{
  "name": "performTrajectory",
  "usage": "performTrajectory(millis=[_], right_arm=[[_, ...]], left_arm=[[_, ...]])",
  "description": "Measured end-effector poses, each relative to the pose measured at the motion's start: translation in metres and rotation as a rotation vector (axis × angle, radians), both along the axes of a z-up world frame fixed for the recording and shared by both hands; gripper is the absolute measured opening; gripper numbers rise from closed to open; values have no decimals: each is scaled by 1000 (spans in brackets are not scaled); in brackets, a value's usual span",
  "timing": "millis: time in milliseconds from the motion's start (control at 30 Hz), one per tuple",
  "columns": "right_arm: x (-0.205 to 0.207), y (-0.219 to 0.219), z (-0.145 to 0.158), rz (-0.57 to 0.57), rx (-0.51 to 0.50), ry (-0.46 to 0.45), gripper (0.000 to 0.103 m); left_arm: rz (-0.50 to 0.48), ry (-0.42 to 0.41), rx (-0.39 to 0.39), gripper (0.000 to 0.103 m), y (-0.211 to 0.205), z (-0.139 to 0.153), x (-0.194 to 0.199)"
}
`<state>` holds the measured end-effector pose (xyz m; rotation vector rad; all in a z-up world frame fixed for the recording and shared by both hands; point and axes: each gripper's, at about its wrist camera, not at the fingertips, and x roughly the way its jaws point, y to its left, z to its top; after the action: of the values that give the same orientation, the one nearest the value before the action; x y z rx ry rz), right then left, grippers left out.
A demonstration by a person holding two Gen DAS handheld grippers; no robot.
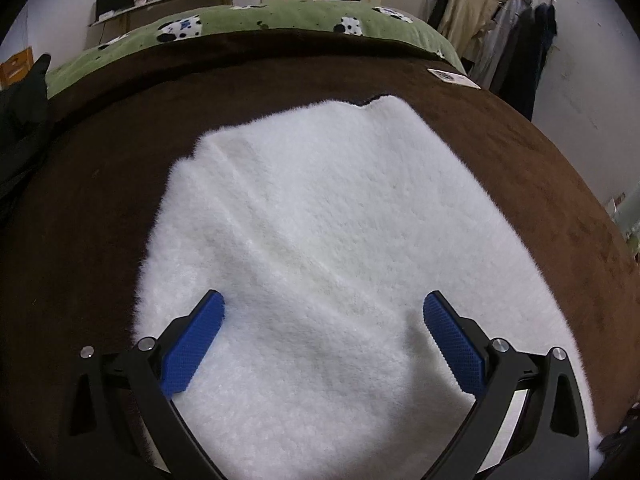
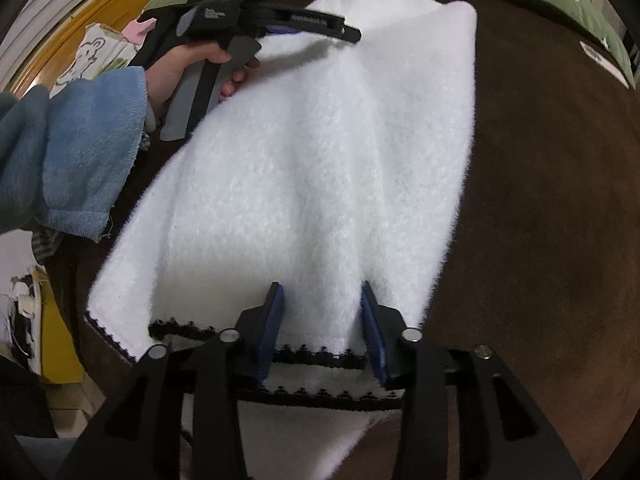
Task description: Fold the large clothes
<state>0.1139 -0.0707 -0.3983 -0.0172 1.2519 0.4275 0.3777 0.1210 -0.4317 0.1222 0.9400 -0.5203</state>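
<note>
Clearly soft and bulky, the white fleece garment point(image 1: 320, 240) lies spread on the brown blanket point(image 1: 100, 200) covering the bed, already doubled over, its black scalloped trim point(image 2: 316, 356) showing in stacked layers at the near hem. It looks light, limp and thick-piled, so I judge it will sag and bunch rather than hold a crease; a firm pinch through all layers at the trimmed hem or at a corner should carry it best.

Viewed from the right wrist, the right gripper point(image 2: 322, 320) sits at six o'clock, its blue pads astride a raised ridge of fleece just above the trim; whether they press it I cannot tell for sure, though the fabric fills the gap. At eleven o'clock a hand in a blue fleece sleeve point(image 2: 80, 160) holds the left gripper point(image 1: 323, 334), whose jaws stand wide apart, released, hovering over the garment with nothing pinched.

No container holding anything is clearly visible; at one o'clock in the left view, clothes hang on a rail point(image 1: 500, 20).
</note>
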Motion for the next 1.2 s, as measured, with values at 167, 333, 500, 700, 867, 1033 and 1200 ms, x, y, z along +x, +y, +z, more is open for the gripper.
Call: performTrajectory(millis=[167,333,500,700,867,1033,1200], right_arm=[[4,4,7,1,-10,13,66],[11,-4,31,-67,8,-2,73],[17,-21,44,-137,18,9,76],[8,-42,36,-194,91,99,76],[-11,-54,22,-247,168,186,76],[-28,-55,10,-237,201,265,76],[-41,-56,-4,-242,235,335,76]], left_arm=[[38,30,10,97,8,15,-7],[70,60,46,97,26,36,-36],[87,117,29,97,46,59,-90],[132,221,-4,97,68,57,-160],[202,334,-18,96,86,39,-206],[214,464,-49,96,95,16,-245],[229,562,-98,95,99,-6,-268]])
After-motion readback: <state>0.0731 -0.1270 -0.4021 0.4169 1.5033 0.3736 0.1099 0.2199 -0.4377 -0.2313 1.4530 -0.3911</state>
